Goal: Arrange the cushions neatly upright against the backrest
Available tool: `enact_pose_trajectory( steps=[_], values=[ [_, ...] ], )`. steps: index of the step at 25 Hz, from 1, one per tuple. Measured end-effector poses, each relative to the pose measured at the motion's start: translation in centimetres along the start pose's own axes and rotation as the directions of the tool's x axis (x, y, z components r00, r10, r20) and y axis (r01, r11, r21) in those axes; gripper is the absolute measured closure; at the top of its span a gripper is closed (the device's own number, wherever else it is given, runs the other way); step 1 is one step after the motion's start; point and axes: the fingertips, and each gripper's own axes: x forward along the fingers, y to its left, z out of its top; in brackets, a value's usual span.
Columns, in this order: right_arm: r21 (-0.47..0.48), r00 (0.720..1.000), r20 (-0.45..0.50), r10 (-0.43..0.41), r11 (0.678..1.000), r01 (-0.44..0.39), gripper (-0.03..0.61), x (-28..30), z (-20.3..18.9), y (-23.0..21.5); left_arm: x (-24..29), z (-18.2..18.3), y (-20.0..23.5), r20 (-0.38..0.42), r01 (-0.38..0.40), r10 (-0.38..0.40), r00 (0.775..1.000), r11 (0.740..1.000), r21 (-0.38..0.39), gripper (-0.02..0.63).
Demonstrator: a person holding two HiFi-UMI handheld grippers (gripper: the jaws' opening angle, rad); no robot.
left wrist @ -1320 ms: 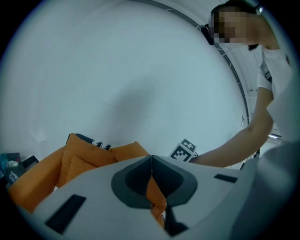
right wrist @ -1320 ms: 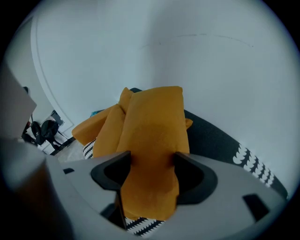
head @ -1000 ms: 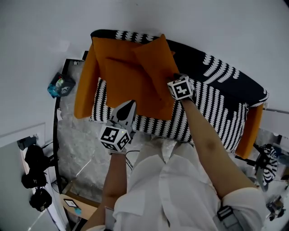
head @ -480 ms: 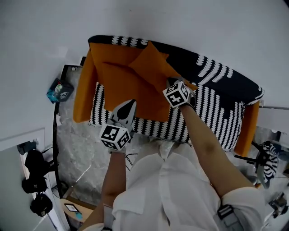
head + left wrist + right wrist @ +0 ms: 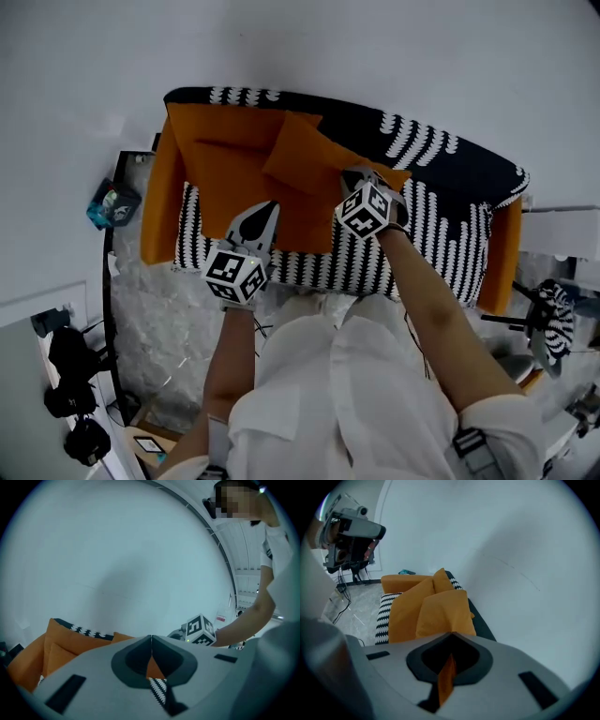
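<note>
A black-and-white patterned sofa with orange armrests stands against a white wall. A large orange cushion leans at its left end. A smaller orange cushion lies tilted over the large one, also seen as the near cushion in the right gripper view. My right gripper is shut on that cushion's right corner, and orange fabric shows pinched between the jaws. My left gripper hangs shut and empty over the seat's front edge, apart from both cushions.
The sofa's backrest runs along the wall. A teal box sits on a dark stand left of the sofa. Black camera gear is on the floor at lower left, and a striped object at right.
The right gripper has moved slightly left and nearer, and the smaller cushion with it, now lying lower over the large one. The left gripper has barely moved.
</note>
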Motion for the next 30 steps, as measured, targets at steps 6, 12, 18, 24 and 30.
enact_pose_trajectory(
  steps=[6, 12, 18, 24, 30],
  values=[
    [-0.088, 0.999, 0.042, 0.009, 0.996, -0.005, 0.568, -3.8, -3.7, -1.3, 3.2, -0.2, -3.8, -0.019, 0.026, -0.025, 0.999, 1.000, 0.014, 0.598],
    [-0.214, 0.996, 0.090, 0.012, 0.977, 0.008, 0.568, -7.9, -9.1, -5.3, 8.5, -1.5, -9.5, -0.051, 0.053, -0.052, 0.997, 0.998, 0.021, 0.598],
    [-0.246, 0.996, 0.084, 0.015, 0.969, 0.006, 0.568, -12.2, -18.1, -10.6, 15.4, -3.2, -18.1, -0.093, 0.107, -0.105, 0.990, 0.994, 0.015, 0.598],
    [-0.312, 0.999, 0.044, 0.019, 0.950, -0.004, 0.568, -14.5, -28.2, -15.3, 21.9, -4.9, -25.3, -0.145, 0.162, -0.157, 0.977, 0.987, 0.019, 0.598],
    [-0.363, 0.999, -0.042, 0.001, 0.932, -0.016, 0.566, -15.8, -40.2, -20.1, 28.2, -6.5, -32.6, -0.196, 0.214, -0.204, 0.959, 0.976, 0.028, 0.598]
  ],
)
